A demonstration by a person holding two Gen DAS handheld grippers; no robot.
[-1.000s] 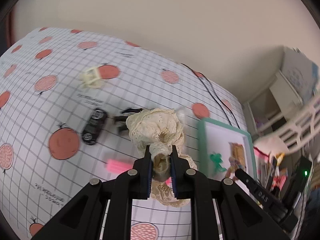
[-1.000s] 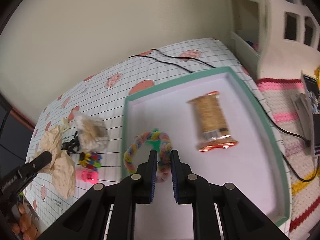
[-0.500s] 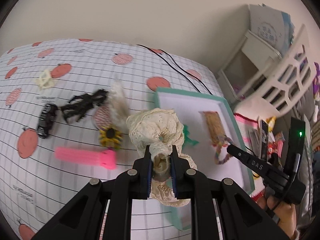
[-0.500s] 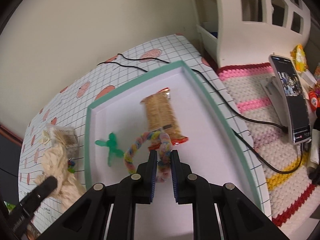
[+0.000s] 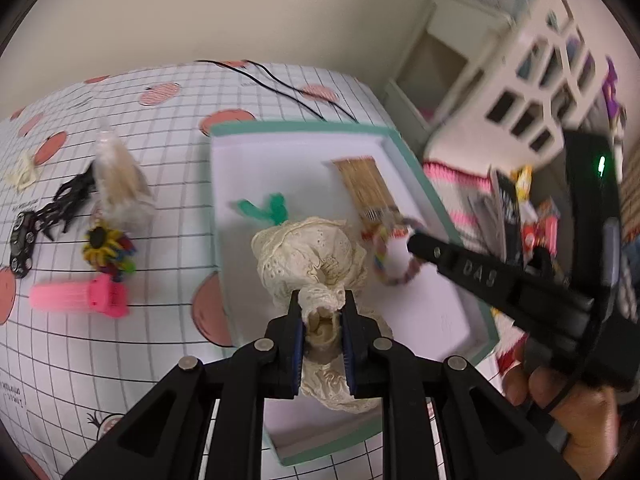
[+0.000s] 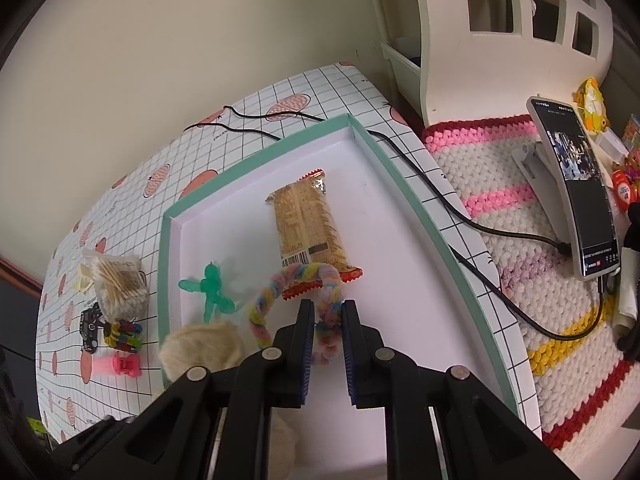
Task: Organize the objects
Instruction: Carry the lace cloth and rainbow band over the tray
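On the gridded tablecloth far left sits a small cream toy, then a black toy car and a black spiky figure just beside it. Next right a clear bag of cotton swabs, with a sunflower clip near it and a pink tube nearer to me. My left claw is clamped tight on a cream lace cloth, bunched up and held over the near left part of the teal-rimmed tray; whether the cloth touches the tray floor I cannot tell. In the tray: a green figure at the left, lying flat; a snack packet in the middle, lengthwise far to near; a pastel rope ring near side, its far edge lying over the packet's near red end. My right claw is closed on the near side of that rope ring, pads pressing it, jaws only narrowly apart. The lace cloth shows blurred at the left of the right wrist view, over the tray's near left corner. A black cable runs along the tray's right rim, off onto a striped crochet mat right of the table. A phone on a stand sits on the mat, far right. White cut-out furniture stands at the far right, against the wall.
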